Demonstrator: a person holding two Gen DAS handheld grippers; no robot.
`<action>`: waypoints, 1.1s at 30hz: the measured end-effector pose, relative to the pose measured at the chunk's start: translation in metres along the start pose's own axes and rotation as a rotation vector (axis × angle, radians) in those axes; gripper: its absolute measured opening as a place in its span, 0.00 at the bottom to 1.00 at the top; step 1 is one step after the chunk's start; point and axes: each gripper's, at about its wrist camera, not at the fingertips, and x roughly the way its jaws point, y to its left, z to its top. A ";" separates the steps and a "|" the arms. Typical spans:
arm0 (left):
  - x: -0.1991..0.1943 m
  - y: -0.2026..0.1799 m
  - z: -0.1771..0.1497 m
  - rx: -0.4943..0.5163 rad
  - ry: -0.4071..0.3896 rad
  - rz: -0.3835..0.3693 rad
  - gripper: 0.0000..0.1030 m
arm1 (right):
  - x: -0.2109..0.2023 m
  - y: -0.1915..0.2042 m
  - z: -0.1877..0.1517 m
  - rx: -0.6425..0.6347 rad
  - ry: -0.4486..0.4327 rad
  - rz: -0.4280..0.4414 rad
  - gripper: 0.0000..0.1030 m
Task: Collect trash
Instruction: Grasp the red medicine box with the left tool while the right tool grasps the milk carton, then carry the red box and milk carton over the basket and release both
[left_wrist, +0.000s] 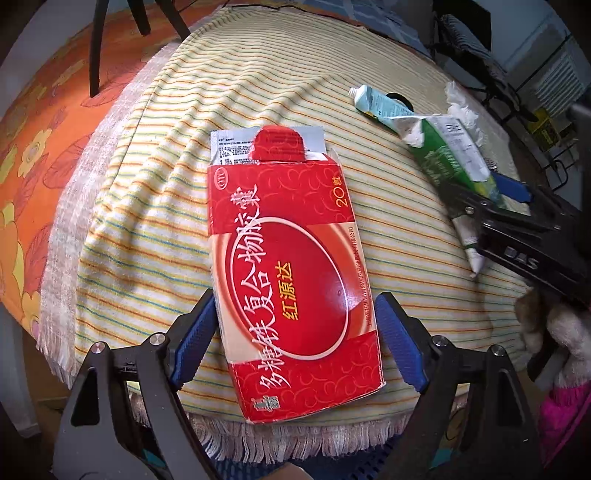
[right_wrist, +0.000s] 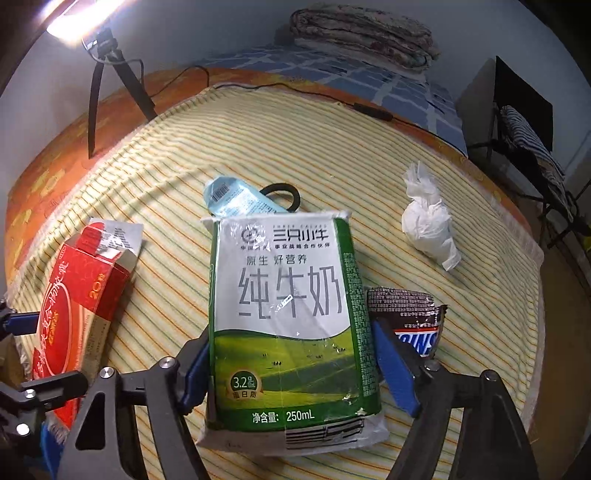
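Red cardboard medicine box (left_wrist: 291, 273), flap end open with a printed leaflet poking out, lies flat on the yellow striped towel with fringed edge (left_wrist: 155, 206). My left gripper (left_wrist: 295, 339) straddles its near half, blue pads spread; the left pad (left_wrist: 195, 339) sits against the box edge, the right pad (left_wrist: 400, 339) stands just clear of it. No pinch there.

Moving right: a flattened green-and-white milk pouch (right_wrist: 288, 325) lies on the same towel, print facing up. My right gripper (right_wrist: 291, 369) brackets its lower half. The left pad (right_wrist: 195, 373) touches the pouch side, the right pad (right_wrist: 393, 369) lies close along the other side (contact on that side I cannot settle from this angle).

Behind the pouch: a pale blue squeezed tube (right_wrist: 236, 199), and a black ring-shaped band (right_wrist: 284, 194) just beyond it.

Just right of the pouch: a dark brown crumpled candy wrapper (right_wrist: 410, 317), partly behind my right pad.

Further right, well apart: a white wadded tissue (right_wrist: 428, 221).
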 end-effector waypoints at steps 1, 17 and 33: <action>0.001 -0.002 0.002 0.001 -0.001 0.011 0.84 | -0.003 -0.001 -0.001 0.000 -0.009 0.005 0.77; -0.031 -0.006 -0.003 0.022 -0.116 -0.032 0.81 | -0.065 -0.007 -0.021 0.046 -0.125 0.050 0.77; -0.097 0.000 -0.079 0.145 -0.169 -0.091 0.81 | -0.144 0.020 -0.091 0.022 -0.187 0.140 0.77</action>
